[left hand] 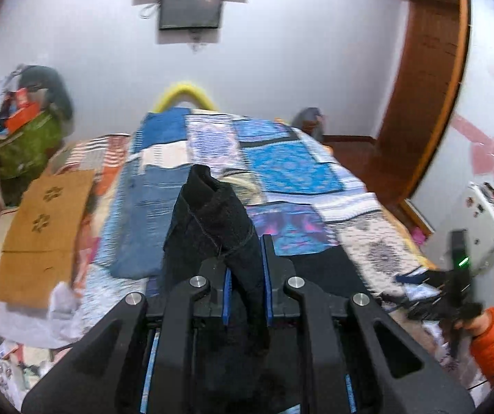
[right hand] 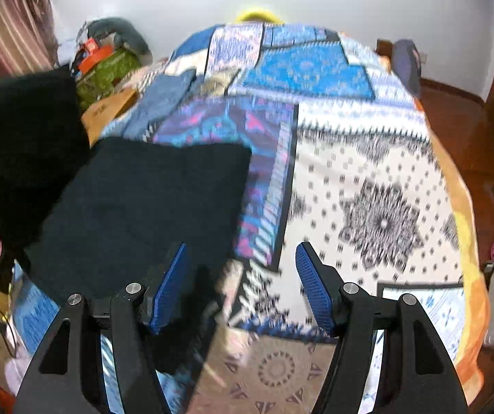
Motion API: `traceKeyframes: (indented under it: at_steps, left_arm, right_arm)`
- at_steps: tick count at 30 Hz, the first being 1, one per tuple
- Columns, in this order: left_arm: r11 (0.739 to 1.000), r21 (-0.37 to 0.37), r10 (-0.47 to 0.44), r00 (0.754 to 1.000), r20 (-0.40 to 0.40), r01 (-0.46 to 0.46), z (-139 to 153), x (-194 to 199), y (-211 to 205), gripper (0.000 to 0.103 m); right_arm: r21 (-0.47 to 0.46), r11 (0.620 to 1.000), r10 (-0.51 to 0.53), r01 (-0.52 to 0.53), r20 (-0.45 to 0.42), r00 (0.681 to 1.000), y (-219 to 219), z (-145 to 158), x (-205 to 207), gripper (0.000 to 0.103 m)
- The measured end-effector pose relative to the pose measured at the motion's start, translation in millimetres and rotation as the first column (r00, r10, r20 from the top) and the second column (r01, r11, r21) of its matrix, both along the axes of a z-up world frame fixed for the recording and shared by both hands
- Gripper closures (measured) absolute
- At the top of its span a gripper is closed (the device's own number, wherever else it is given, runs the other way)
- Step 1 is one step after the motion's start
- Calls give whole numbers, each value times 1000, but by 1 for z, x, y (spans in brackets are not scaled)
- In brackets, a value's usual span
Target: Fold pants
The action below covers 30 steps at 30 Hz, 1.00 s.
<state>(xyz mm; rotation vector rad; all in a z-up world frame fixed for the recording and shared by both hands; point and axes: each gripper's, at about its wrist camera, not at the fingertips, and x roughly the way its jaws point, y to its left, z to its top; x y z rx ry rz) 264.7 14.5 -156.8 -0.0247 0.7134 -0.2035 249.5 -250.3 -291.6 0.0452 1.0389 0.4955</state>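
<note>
Now my left gripper (left hand: pixel 248 276) has the pants (left hand: pixel 212 220); my right gripper (right hand: pixel 241 286) is empty.

On my left wrist view the blue-padded fingers (left hand: pixel 227 293) are pinched tight on a bunched fold of the black pants, which stands up between them, lifted above the bed (left hand: pixel 281 172). On my right wrist view the fingers (right hand: pixel 310 286) are spread wide with nothing between them, hanging over the patchwork quilt (right hand: pixel 367 189). The rest of the pants lies as a flat dark panel on the quilt, left of my right gripper, its near edge running just behind the left finger. A piece of cardboard (left hand: pixel 40 227) lies at the bed's left edge.
</note>
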Motion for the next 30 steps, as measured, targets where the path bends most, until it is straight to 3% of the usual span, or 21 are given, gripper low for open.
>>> traceKeyframes:
  at_steps: [2,4,8,12,13,14,15,17,21,24,26,28,30]
  left_arm:
    - [997,-41,-58,998,-5,58,2,7,-19,90]
    - [992,-65,-107,994,-21,106,-1,13,-38,90]
    - [976,-61,-210,976,-48,207,-13,18,-87,90]
    - [946,-58,-323,942,-89,319,-34,10,-133,91]
    - [938,-55,-347,932,-102,343,-40,7,-141,93]
    - [927,-56,-375,920,-115,371,-47,4,-151,103]
    - [912,-56,-409,902,-136,405,-55,0,-162,103]
    - [900,-18,-433,887,-162,436,-65,-7,-179,103]
    - [894,39,-430,880,-200,446,-71,-13,-185,101]
    - [910,58,-392,900,-192,410,-60,-9,-169,90]
    - [927,80,-349,920,-176,367,-53,-2,-155,60]
    - [943,124,-289,945,-153,309,-45,7,-133,43]
    - [949,192,-221,963,-152,248,-42,23,-106,42]
  right_arm:
    - [-14,999,30,-30,-22,999,6,-13,-6,42]
    - [-16,1000,24,-24,16,1000,10,-16,-14,42]
    - [25,1000,12,-12,-1,1000,8,-17,-14,42]
    - [44,999,7,-7,2,1000,4,-19,-17,42]
    - [48,999,5,-5,1,1000,3,-19,-18,42]
    - [52,999,1,-1,-1,1000,3,-19,-18,42]
    - [55,998,-4,4,-1,1000,3,-19,-19,42]
    - [55,998,-11,11,-3,1000,2,-19,-21,42]
    - [63,998,-18,18,-3,1000,-2,-15,-27,42]
    - [66,998,-22,21,6,1000,-7,-10,-32,41]
    - [60,998,-30,29,15,999,-11,-6,-36,39]
    - [59,998,-32,31,22,999,-14,-4,-39,39]
    - [55,998,-30,29,27,999,-18,0,-44,39]
